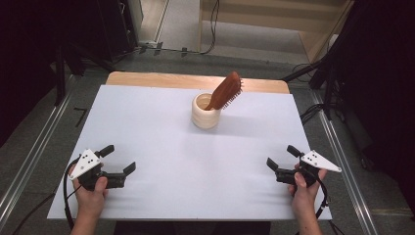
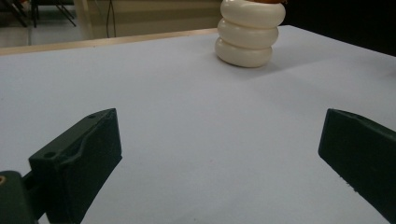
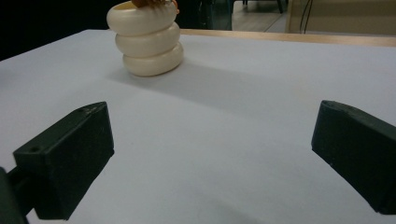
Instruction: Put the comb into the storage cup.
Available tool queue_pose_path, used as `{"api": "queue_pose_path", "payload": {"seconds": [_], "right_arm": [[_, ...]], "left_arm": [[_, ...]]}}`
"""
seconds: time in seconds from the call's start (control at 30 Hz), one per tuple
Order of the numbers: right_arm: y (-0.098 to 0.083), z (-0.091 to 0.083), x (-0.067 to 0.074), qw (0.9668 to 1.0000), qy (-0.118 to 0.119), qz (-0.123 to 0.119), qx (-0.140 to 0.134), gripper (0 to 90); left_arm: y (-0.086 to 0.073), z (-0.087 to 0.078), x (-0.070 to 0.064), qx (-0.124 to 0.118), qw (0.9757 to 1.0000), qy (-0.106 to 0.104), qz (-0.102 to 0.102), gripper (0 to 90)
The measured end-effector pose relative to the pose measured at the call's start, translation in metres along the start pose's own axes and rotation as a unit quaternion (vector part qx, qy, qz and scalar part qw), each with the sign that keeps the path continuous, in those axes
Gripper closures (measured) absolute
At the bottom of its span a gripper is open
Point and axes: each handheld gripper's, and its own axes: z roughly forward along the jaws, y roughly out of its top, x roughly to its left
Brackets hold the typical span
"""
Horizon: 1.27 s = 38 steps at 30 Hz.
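Cream ribbed cup (image 1: 205, 112) stands upright at far centre of the white counter (image 1: 161, 147). Wooden hairbrush (image 1: 226, 90) sits in it handle-down, head leaning to the right, bristles facing right. Left claw (image 1: 119, 158) at the near left corner, jaws spread wide, nothing between them, held by a hand (image 1: 92, 192). Right claw (image 1: 283, 157) at the near right, also wide and empty. Both well apart from the cup. Both gripper views look along the counter to the cup (image 2: 247, 35) (image 3: 147, 39).
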Motion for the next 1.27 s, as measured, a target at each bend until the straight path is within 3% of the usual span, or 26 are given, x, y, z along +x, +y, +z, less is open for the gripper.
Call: {"api": "queue_pose_path", "payload": {"seconds": [0.9, 1.27], "right_arm": [[-0.018, -0.051, -0.023, 0.9992, -0.038, 0.006, -0.009, 0.0], [-0.020, -0.053, -0.029, 0.9992, -0.033, 0.020, -0.013, 0.0]], "left_arm": [[0.000, -0.001, 0.000, -0.002, 1.0000, 0.001, 0.003, 0.0], [0.000, 0.000, -0.001, 0.001, 1.0000, 0.005, 0.002, 0.0]]}}
